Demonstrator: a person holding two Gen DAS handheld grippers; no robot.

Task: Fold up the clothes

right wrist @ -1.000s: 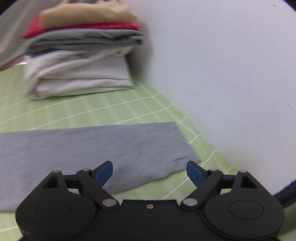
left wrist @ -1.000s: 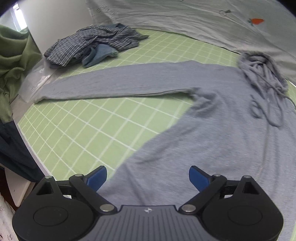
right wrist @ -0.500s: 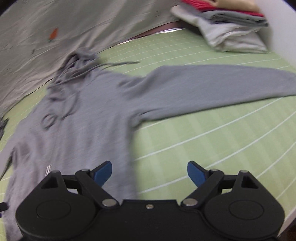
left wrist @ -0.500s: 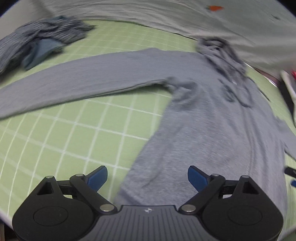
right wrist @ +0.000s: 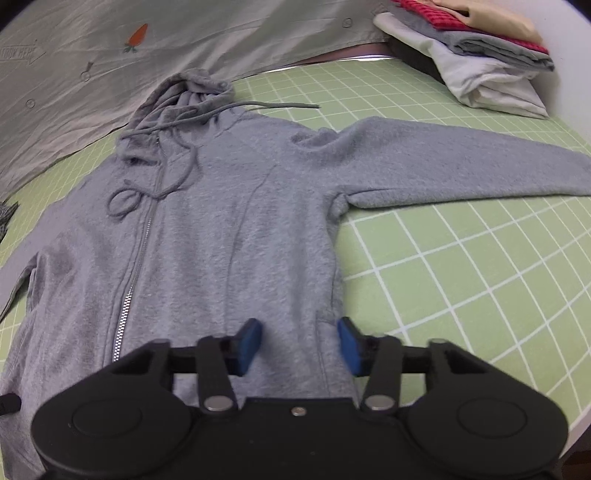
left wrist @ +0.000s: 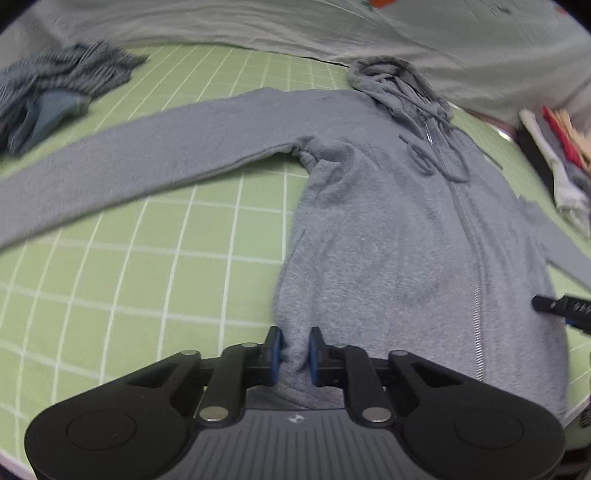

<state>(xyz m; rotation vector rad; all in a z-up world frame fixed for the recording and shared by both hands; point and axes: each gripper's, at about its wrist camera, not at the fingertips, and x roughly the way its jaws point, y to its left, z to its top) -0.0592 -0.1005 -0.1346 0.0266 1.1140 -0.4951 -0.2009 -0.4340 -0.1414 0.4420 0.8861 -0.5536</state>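
Observation:
A grey zip hoodie (left wrist: 388,236) lies flat, front up, on the green grid mat, sleeves spread to both sides and hood at the far end. My left gripper (left wrist: 294,350) is shut on the hoodie's bottom hem at its left corner. In the right wrist view the hoodie (right wrist: 221,229) fills the middle. My right gripper (right wrist: 299,343) is half closed, its blue pads straddling the hem near the right side seam; no pinch shows. The tip of the right gripper (left wrist: 561,308) shows at the right edge of the left wrist view.
A crumpled striped blue shirt (left wrist: 62,92) lies at the far left of the mat (left wrist: 147,258). A stack of folded clothes (right wrist: 476,55) stands at the far right corner. A grey sheet with a carrot print (right wrist: 136,35) hangs behind.
Both grippers have swung in to the hoodie's bottom hem. The left jaws went from wide open to shut on the hem. The right jaws have narrowed around the hem.

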